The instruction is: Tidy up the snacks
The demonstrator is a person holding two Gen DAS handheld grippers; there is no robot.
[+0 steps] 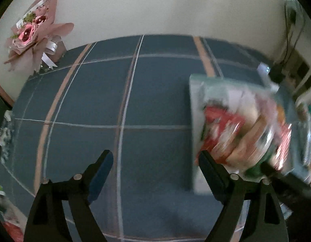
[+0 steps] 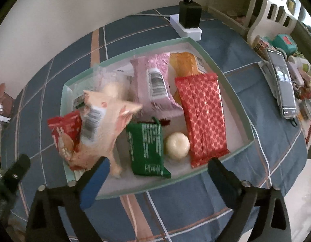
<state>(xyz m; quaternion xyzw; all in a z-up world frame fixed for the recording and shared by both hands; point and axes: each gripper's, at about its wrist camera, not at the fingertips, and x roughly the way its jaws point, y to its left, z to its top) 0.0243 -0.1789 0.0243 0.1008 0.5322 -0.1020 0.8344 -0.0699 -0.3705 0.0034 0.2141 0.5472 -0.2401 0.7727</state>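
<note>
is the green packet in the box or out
In. The green packet lies flat on the box floor, inside its rim, beside the white ball.

Blue plaid tablecloth point(image 2: 195, 211), snack tray point(image 2: 230, 92), power strip point(image 2: 192, 32), bouquet point(image 1: 34, 30)

A pale green tray point(image 2: 232, 84) fills my centre frame on a blue cloth point(image 2: 256, 76) checked with white and tan lines. Inside: a red dotted packet point(image 2: 201, 119), pink packet point(image 2: 155, 84), green packet point(image 2: 147, 151), peach packet point(image 2: 103, 125) and cream ball point(image 2: 177, 145). Upper left of my left view, a pink bouquet point(image 1: 32, 30).
</note>
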